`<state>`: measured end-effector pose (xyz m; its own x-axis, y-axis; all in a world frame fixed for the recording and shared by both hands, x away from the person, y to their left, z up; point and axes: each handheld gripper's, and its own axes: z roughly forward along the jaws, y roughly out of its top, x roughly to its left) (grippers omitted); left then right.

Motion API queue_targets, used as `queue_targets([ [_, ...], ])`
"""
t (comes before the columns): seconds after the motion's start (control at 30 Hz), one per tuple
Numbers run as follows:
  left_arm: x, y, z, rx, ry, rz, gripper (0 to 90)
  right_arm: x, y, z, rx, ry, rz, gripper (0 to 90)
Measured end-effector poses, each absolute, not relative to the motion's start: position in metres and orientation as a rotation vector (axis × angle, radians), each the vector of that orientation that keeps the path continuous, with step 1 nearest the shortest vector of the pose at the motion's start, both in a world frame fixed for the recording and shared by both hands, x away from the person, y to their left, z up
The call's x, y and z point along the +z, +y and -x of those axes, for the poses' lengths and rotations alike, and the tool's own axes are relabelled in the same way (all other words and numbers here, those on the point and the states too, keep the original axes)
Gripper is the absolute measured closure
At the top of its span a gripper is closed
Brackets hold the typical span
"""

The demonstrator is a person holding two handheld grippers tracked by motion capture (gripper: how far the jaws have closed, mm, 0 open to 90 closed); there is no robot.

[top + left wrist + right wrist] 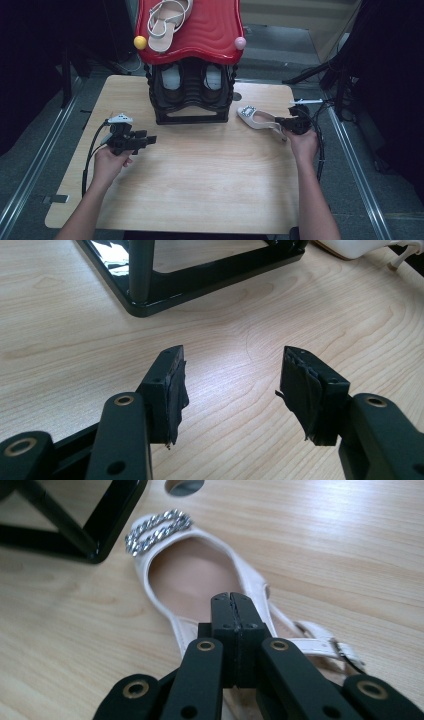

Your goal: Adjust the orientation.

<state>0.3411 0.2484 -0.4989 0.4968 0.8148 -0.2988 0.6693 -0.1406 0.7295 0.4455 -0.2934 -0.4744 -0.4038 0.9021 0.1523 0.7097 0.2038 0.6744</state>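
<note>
Overhead first: wooden table [200, 190], with a black shoe rack [191, 95] at its far middle under a red wavy top [200, 30]. On that top, a pale strappy sandal [167, 20]; inside the rack, a pair of dark shoes [192, 80]. Right of the rack, lying flat on the wood, a white slingback shoe [257, 120], toe toward the rack, heel end toward the right gripper [292, 124]. Right gripper at the shoe's heel end, touching it, held in the person's right hand [302, 145]. Left gripper [145, 140] well apart from the shoe, out front-left of the rack, pointing rightward above bare wood, held in the left hand [110, 162].

Next, the left gripper view: left gripper [232, 385] spread wide, tape-wrapped pads with nothing between them, bare table grain below. Rack base [200, 280] near ahead; a sliver of the white shoe [350, 247] at the top right corner, far from the jaws.

Lastly, the right gripper view: right gripper [233, 611] pressed together, the two tips meeting along one seam. White shoe [195, 575] directly beneath and ahead of the tips, silver chain trim [157, 530] on its toe next to the rack corner [107, 525], buckled heel strap [325, 647] just right of the jaws. Cannot tell whether any strap is pinched between the tips.
</note>
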Motion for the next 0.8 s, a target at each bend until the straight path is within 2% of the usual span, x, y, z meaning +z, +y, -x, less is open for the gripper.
queue_targets([
  [0.47,-0.498,0.246,-0.344,0.209,1.227,-1.872,44.1,-0.481,-0.276,-0.437,1.011,2.267,-1.581,90.0],
  [0.8,-0.498,0.241,-0.350,0.196,1.206,-1.862,44.1,-0.485,-0.262,-0.433,1.142,2.264,-1.644,90.0],
])
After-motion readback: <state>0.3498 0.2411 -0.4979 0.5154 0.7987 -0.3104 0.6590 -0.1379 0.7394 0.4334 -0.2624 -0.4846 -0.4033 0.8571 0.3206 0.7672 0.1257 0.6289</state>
